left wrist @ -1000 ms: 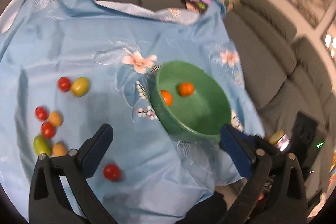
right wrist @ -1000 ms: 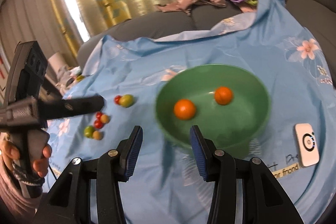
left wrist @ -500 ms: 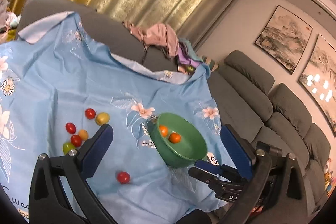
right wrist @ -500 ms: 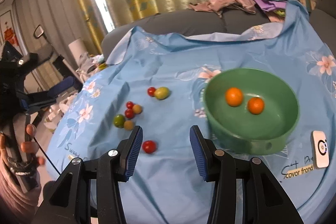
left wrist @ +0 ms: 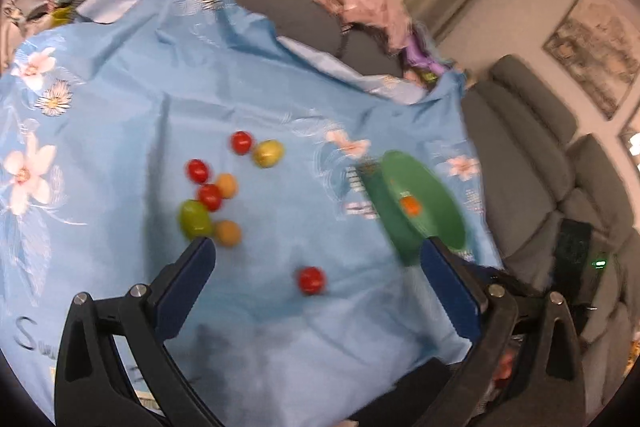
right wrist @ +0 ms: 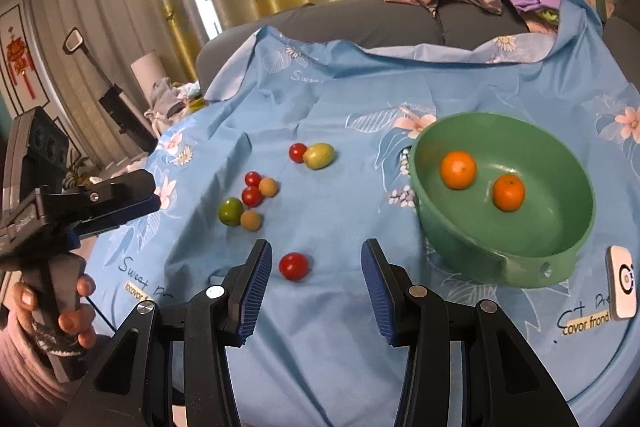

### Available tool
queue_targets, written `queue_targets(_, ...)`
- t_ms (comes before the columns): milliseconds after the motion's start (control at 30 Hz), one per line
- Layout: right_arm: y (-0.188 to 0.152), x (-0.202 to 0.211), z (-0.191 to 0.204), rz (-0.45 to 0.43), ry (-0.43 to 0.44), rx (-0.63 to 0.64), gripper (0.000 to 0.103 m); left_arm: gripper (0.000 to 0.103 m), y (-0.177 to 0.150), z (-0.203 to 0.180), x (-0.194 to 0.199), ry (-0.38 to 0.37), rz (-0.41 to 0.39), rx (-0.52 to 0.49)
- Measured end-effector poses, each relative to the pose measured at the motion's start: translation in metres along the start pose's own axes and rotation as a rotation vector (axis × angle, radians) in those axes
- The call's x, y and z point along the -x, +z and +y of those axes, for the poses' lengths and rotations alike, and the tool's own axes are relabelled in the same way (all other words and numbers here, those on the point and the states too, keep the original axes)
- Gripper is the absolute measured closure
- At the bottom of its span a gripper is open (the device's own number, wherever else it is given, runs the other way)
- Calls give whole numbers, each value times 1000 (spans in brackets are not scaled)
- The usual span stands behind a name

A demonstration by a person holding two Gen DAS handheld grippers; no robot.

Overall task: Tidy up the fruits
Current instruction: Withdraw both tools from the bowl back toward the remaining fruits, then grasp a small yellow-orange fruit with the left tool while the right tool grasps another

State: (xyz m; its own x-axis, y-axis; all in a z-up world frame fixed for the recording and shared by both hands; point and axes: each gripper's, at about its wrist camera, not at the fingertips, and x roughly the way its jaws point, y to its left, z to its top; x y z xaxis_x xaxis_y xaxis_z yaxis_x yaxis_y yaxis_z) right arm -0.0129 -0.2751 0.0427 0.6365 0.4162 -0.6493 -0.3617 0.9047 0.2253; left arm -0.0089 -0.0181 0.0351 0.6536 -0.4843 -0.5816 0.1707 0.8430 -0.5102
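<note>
Since half a second ago my left wrist view has closed in on the blue cloth (left wrist: 248,75): the fruit cluster now sits mid-frame and the green bowl (left wrist: 436,211) has slid to the right, blurred, with one orange (left wrist: 410,205) visible inside. My left gripper (left wrist: 316,267) stands spread wide and empty; a lone red tomato (left wrist: 311,279) lies on the cloth between its fingers.

From the right wrist, my right gripper (right wrist: 316,267) is parted with nothing pinched, the same tomato (right wrist: 294,266) just ahead of the left finger. Two oranges (right wrist: 458,170) sit in the bowl (right wrist: 520,255) at right. A hand (right wrist: 60,311) holds the left gripper (right wrist: 132,197) at lower left.
</note>
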Motion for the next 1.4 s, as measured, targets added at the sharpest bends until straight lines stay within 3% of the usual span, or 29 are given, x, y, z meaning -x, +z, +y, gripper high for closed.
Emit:
queue_targets(133,1,-6,2,9,15,6,56,1,-2,11,0,89,4,-50)
queue_targets(400,6,-27,7,42,39,16,56,1,-7,17,-10,290,28,-290)
queue_targets(600,8,-46,8,84,53,22,56,5,-12,24,-30,303,97,-351)
queue_targets(733,14,-59,6,105,60,17,56,8,-15,26,-45,251,159,-333)
queue_targets(900,21,-68,0,104,63,-2,56,23,-19,22,-71,212,249,-309)
queue_targets(1133,23,-77,-6,108,78,-22,56,34,-15,29,-105,198,327,-247)
queue_targets(1333,24,-83,-11,109,91,-32,56,48,-7,27,-120,240,323,-260)
queue_targets(1400,24,-85,-11,112,94,-32,56,57,-4,28,-123,256,319,-267)
